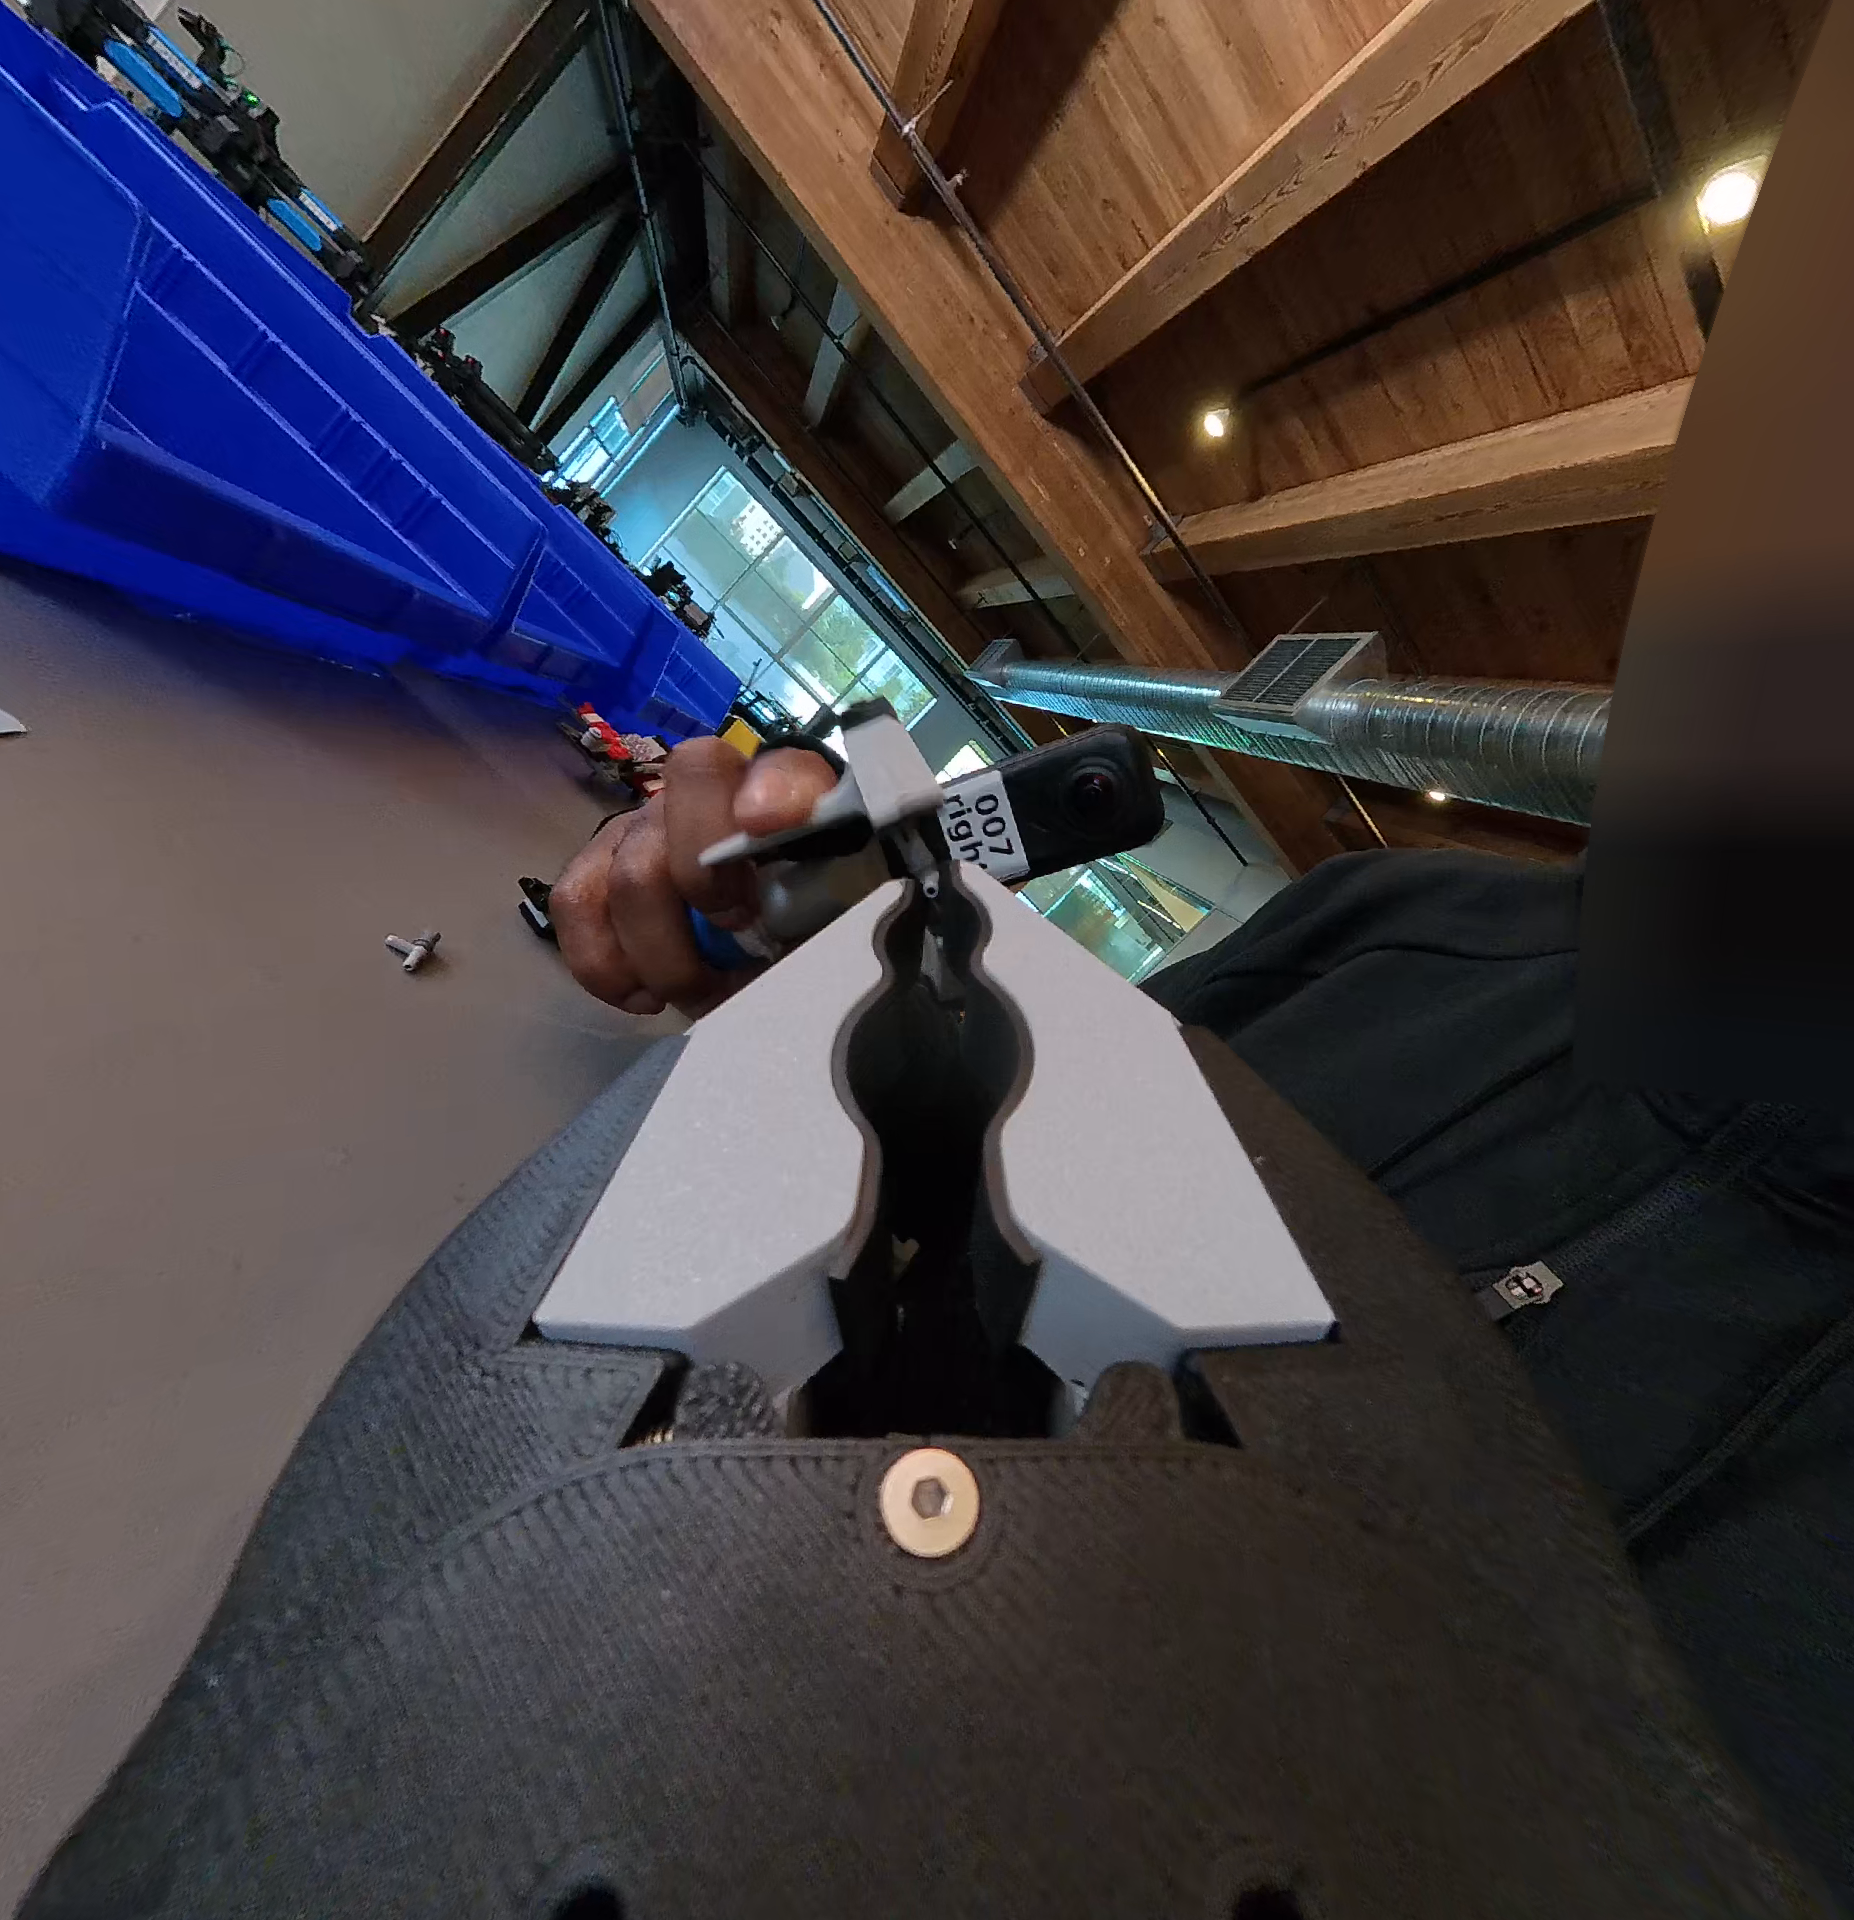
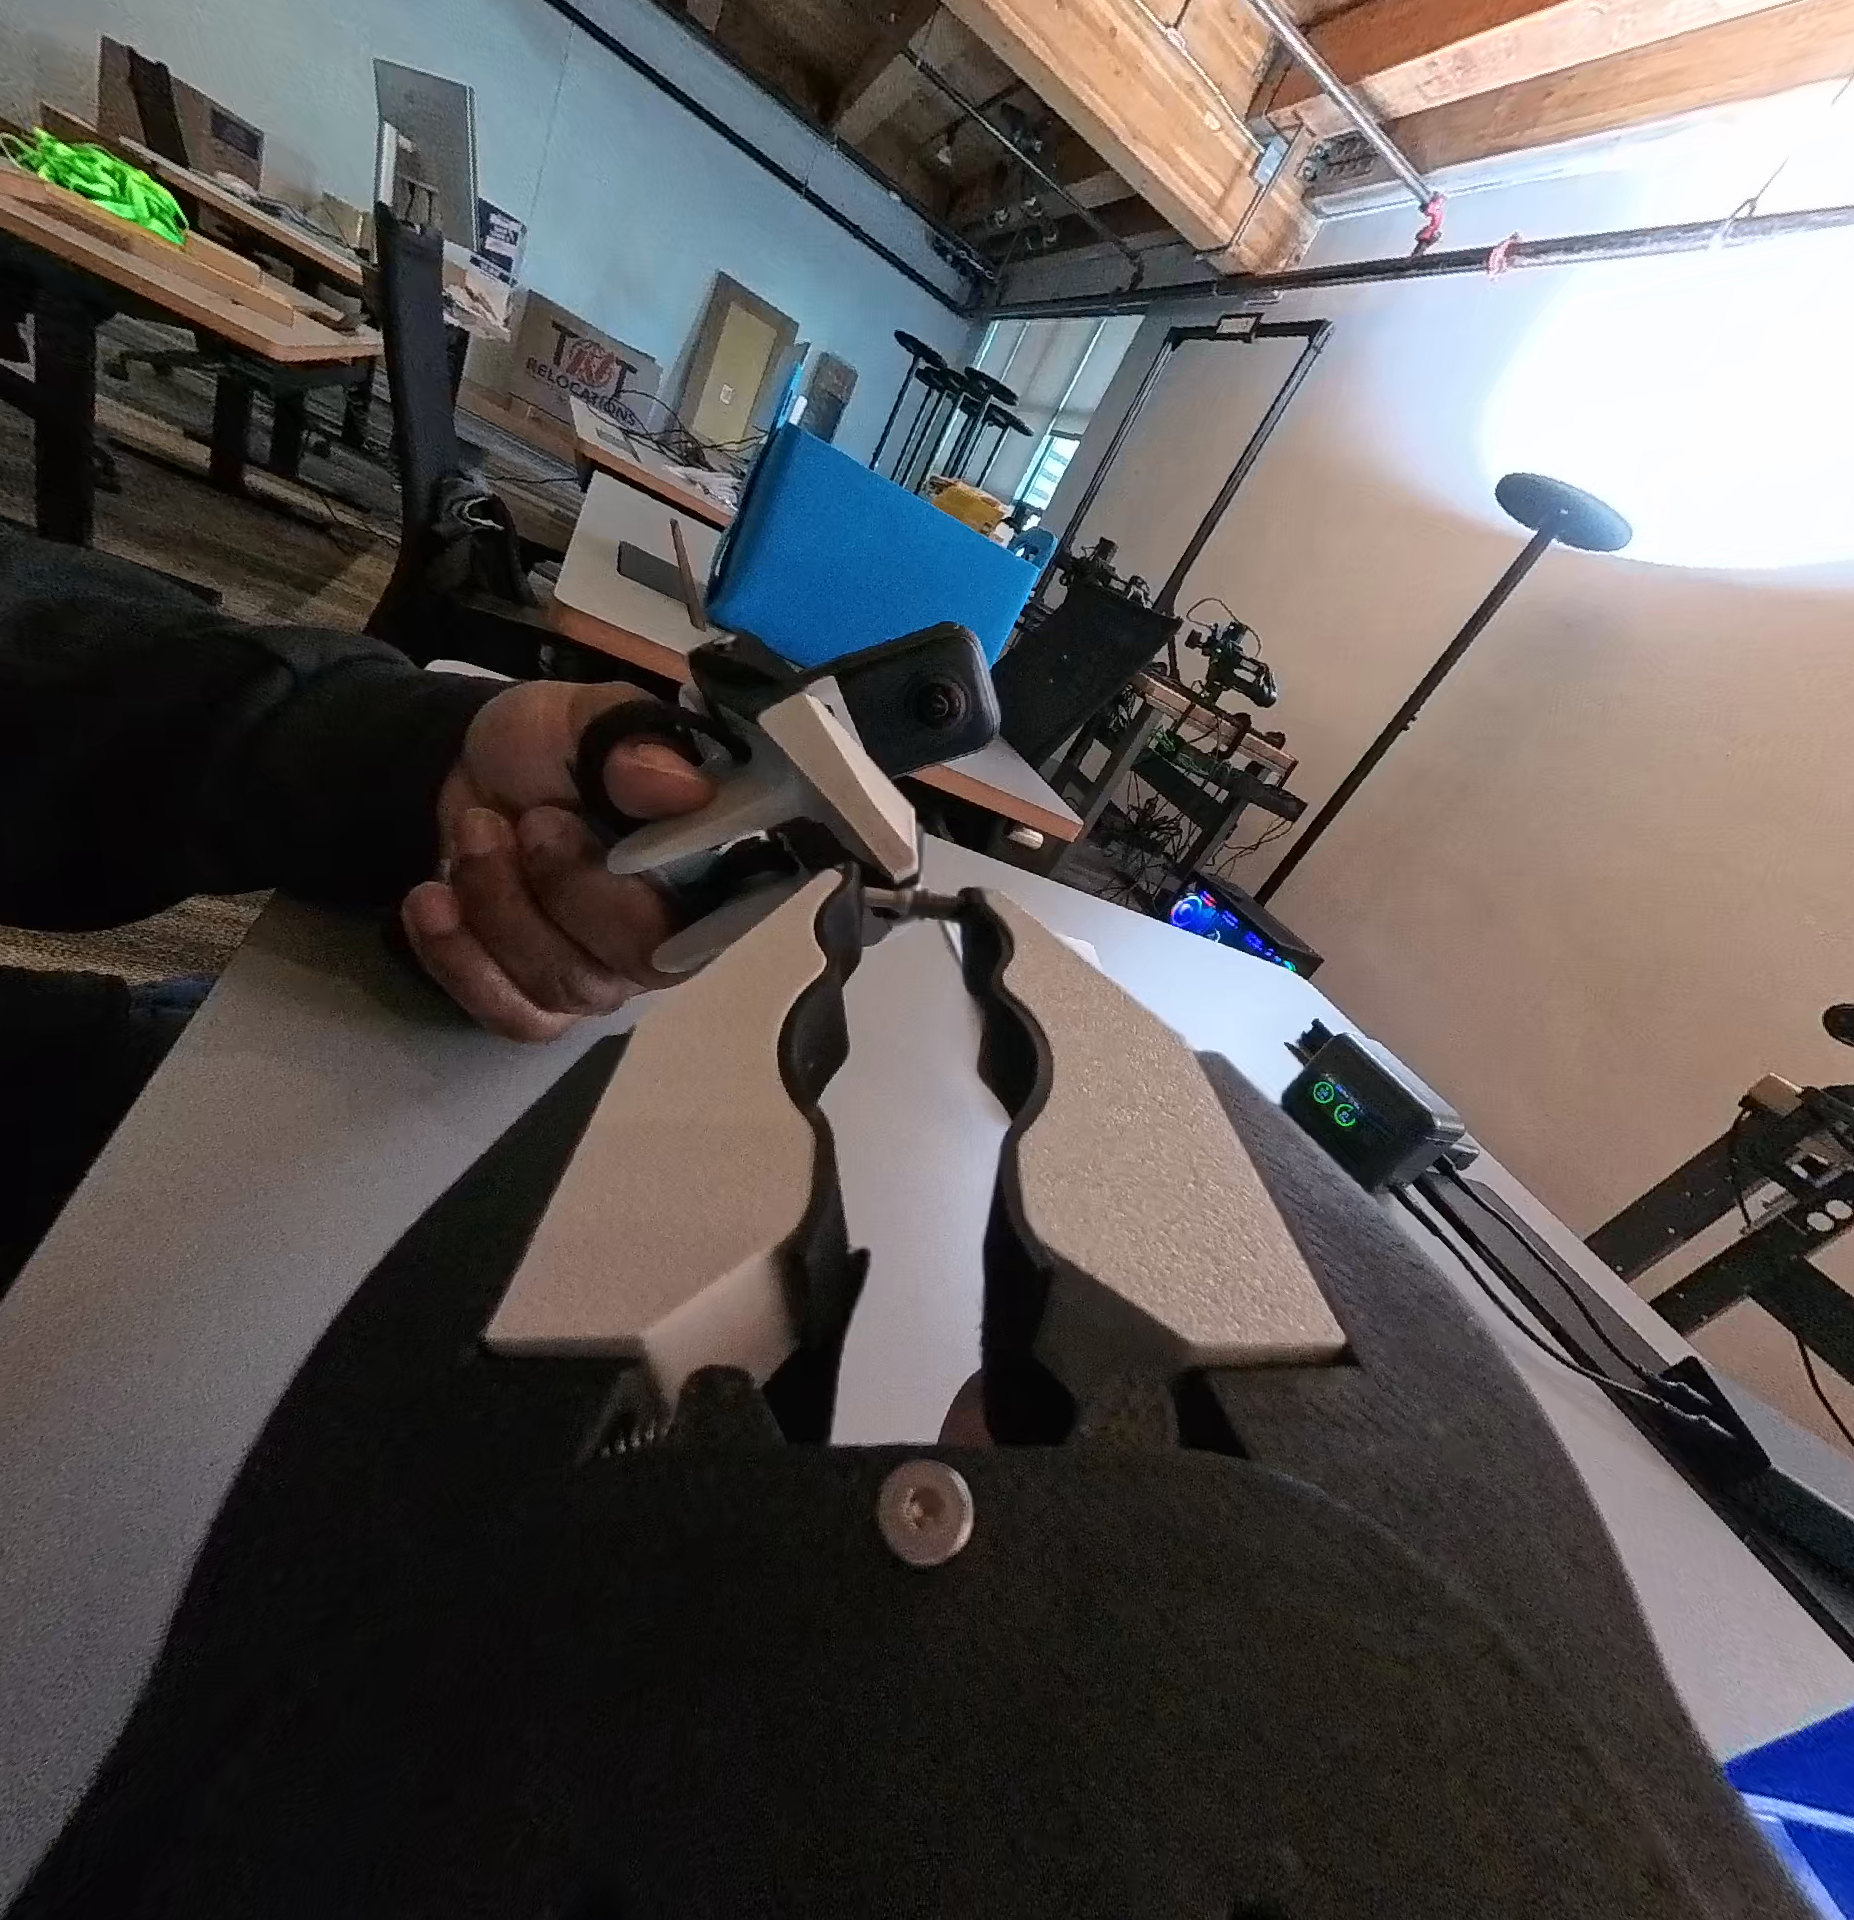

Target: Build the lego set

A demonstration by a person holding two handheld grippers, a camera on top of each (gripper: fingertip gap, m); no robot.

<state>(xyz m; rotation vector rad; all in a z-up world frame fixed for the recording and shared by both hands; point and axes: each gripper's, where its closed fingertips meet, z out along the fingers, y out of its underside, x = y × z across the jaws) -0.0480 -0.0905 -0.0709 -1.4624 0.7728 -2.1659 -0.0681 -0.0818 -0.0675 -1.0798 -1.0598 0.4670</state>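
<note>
In the left wrist view my left gripper [image 1: 928, 902] has its jaws nearly together on a thin dark grey lego piece [image 1: 939, 954] with a small light grey pin [image 1: 932, 886] at its tip, held above the grey table [image 1: 227, 1039]. The right gripper [image 1: 887, 821], in a person's hand, meets it tip to tip. In the right wrist view my right gripper [image 2: 912, 896] has its jaws a little apart, and the grey pin [image 2: 918, 902] spans the gap between the tips. The left gripper [image 2: 897, 868] touches the same pin from the left.
A loose grey T-shaped connector [image 1: 414, 948], a black piece [image 1: 533, 899] and a partial red, white and black lego build [image 1: 616, 753] lie on the table. Blue bins [image 1: 227, 416] line its far edge. A black device with green lights [image 2: 1359, 1107] sits at the right. My two grippers' fingertips are within a few centimetres of each other.
</note>
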